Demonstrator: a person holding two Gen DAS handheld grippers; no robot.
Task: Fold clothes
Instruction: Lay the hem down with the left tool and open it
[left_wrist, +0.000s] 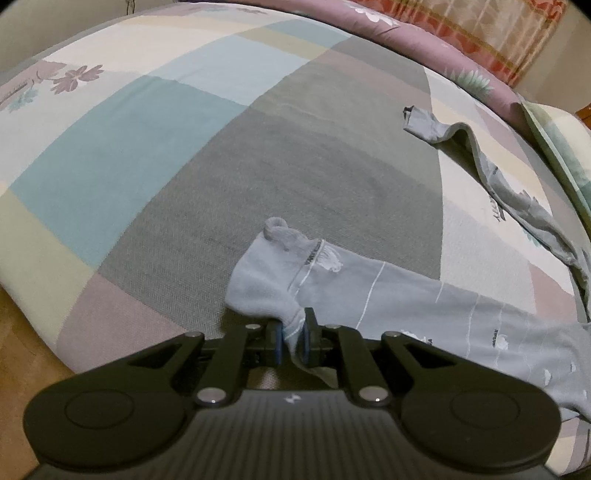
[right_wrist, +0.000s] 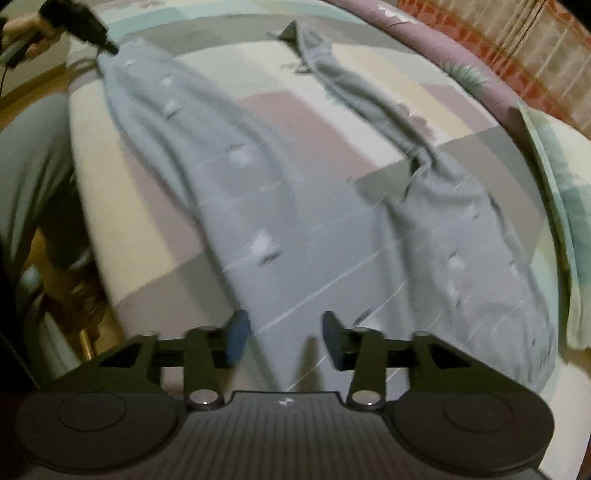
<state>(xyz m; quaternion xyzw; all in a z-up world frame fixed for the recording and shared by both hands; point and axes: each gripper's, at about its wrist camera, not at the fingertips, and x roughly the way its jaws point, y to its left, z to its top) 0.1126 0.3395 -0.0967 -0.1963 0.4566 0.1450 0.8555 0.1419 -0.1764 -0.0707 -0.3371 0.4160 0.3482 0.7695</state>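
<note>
A pair of pale blue-grey trousers (left_wrist: 388, 295) with small white prints lies spread on the bed. My left gripper (left_wrist: 293, 325) is shut on the cuff end of the near leg, with cloth bunched between its blue pads. The other leg (left_wrist: 480, 155) trails away to the far right. In the right wrist view both legs run away from the camera, and the wide upper part of the trousers (right_wrist: 295, 221) lies nearest. My right gripper (right_wrist: 286, 325) stands open just above that part, gripping nothing. The left gripper (right_wrist: 107, 44) shows at the far left, holding the leg's end.
The bed has a patchwork sheet (left_wrist: 295, 147) of grey, teal, cream and mauve squares. A mauve floral quilt (left_wrist: 424, 33) lies along the far edge, with an orange curtain (left_wrist: 498, 29) behind. Wooden floor (left_wrist: 22, 332) shows at the left. A person's body (right_wrist: 29, 166) stands beside the bed.
</note>
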